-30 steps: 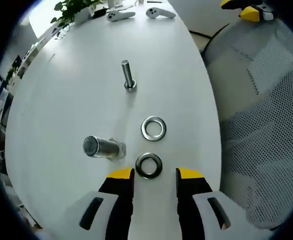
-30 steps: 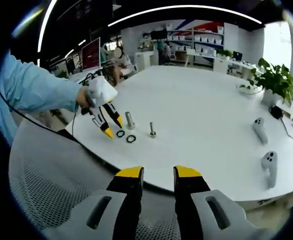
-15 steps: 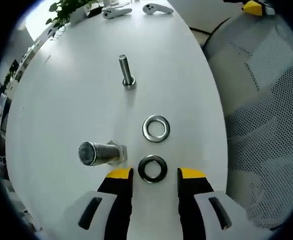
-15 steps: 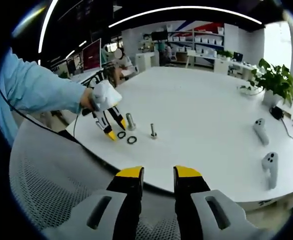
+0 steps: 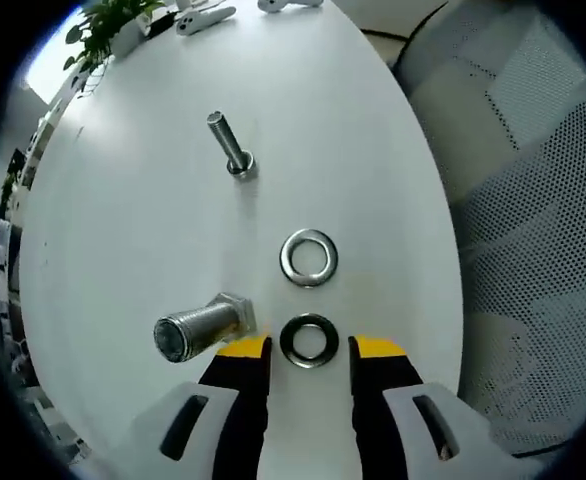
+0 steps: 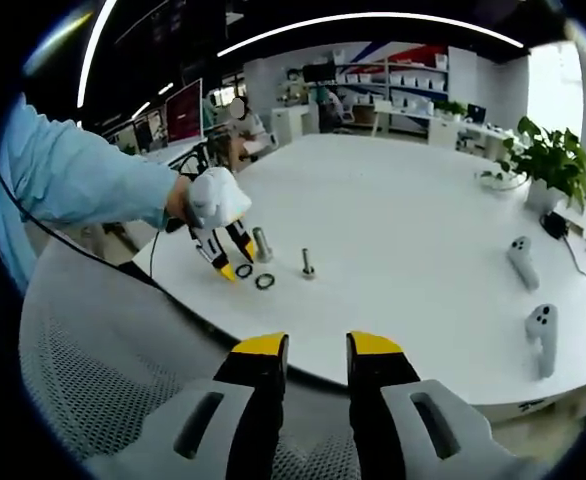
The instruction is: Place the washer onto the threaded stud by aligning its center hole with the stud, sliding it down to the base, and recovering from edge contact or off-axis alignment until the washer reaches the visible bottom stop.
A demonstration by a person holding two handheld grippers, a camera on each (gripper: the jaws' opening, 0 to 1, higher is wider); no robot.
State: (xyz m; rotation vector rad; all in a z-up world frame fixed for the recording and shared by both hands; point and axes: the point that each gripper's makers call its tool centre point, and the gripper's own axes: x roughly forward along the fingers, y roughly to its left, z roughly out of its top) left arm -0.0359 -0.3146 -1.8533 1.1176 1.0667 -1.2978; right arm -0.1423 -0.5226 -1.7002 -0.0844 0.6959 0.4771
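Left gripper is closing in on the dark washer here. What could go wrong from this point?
The dark washer lies flat on the white table between the open jaws of the left gripper, so the tips may slide over its thin edge or push it away. The large bolt stands right beside one jaw and could be knocked. The silver washer lies just ahead and may be nudged. Later, an off-axis approach could catch the washer on the threaded stud.

Left tool [image 5: 309,347] tipped down close over the desk [image 5: 133,200], jaws parted, yellow fingertips [image 5: 241,347] apart with nothing between. Held from the left by a blue sleeve [image 6: 73,180]. Right tool [image 6: 318,346] level, jaws parted, empty.
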